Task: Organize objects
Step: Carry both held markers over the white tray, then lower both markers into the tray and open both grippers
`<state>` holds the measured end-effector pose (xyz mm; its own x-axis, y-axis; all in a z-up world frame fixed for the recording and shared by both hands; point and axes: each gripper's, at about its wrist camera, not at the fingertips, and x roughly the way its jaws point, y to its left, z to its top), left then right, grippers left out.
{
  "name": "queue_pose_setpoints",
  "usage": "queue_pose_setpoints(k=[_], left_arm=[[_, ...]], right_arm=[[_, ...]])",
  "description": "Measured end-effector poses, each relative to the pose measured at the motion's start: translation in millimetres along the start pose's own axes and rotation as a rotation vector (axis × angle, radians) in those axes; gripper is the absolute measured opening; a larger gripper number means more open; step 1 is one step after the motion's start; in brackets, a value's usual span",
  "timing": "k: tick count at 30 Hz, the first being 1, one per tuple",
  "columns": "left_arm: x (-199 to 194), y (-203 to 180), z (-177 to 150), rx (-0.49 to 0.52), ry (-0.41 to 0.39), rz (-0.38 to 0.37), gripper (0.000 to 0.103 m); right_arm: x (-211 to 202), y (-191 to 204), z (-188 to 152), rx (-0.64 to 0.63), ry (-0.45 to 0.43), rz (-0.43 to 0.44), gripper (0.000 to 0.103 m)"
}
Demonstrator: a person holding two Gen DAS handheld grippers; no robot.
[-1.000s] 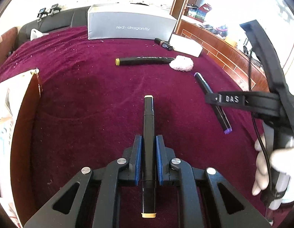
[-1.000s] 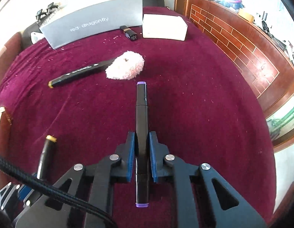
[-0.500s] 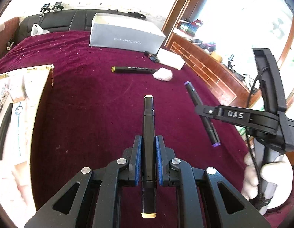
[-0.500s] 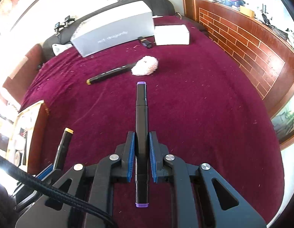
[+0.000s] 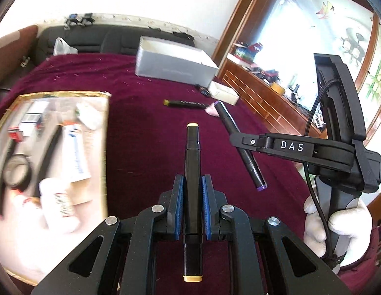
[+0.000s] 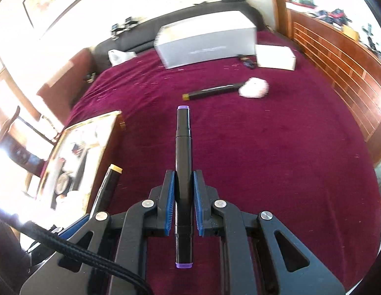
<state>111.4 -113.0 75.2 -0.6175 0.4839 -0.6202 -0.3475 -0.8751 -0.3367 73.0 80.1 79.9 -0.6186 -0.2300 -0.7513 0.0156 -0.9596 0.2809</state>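
Observation:
My left gripper (image 5: 192, 184) is shut on a black marker with cream-yellow caps (image 5: 192, 152), held in the air above the maroon cloth. My right gripper (image 6: 184, 179) is shut on a black marker with purple caps (image 6: 183, 147), also lifted; it shows in the left wrist view (image 5: 239, 142) to the right. A gold-rimmed open box (image 5: 105, 147) holding tubes, bottles and small items lies at the left, blurred, and in the right wrist view (image 6: 99, 135). A third black marker with an olive cap (image 6: 212, 91) lies on the cloth, touching a white fluffy puff (image 6: 254, 88).
A grey shoe box (image 6: 207, 41) and a small white box (image 6: 275, 56) stand at the far side, with a small dark item (image 6: 247, 61) between them. A black sofa (image 5: 92, 41) lies behind. A wooden ledge (image 6: 338, 56) runs along the right.
Both grippers have risen and swung left with their markers, so the gold-rimmed box has come further into both views. The marker and puff on the cloth have not moved.

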Motion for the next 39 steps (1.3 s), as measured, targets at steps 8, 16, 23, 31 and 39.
queue_pose_setpoints(k=[8, 16, 23, 31, 39], left_arm=[[-43.0, 58.0, -10.8, -0.082, -0.048, 0.116, 0.011], [-71.7, 139.9, -22.3, -0.202, -0.057, 0.306, 0.012], [-62.8, 178.5, -37.0, -0.275, -0.007, 0.349, 0.012], [-59.9, 190.5, -34.1, -0.272, 0.011, 0.349, 0.012], [-37.9, 198.9, -32.6, -0.322, 0.104, 0.322, 0.012]], right_arm=[[11.3, 58.5, -10.8, -0.068, 0.037, 0.119, 0.013], [36.5, 106.9, -22.2, -0.092, 0.124, 0.259, 0.013], [63.3, 146.4, -38.2, -0.120, 0.204, 0.340, 0.013], [81.8, 186.8, -42.9, -0.181, 0.250, 0.359, 0.013], [113.6, 213.4, -28.3, -0.184, 0.290, 0.337, 0.013]])
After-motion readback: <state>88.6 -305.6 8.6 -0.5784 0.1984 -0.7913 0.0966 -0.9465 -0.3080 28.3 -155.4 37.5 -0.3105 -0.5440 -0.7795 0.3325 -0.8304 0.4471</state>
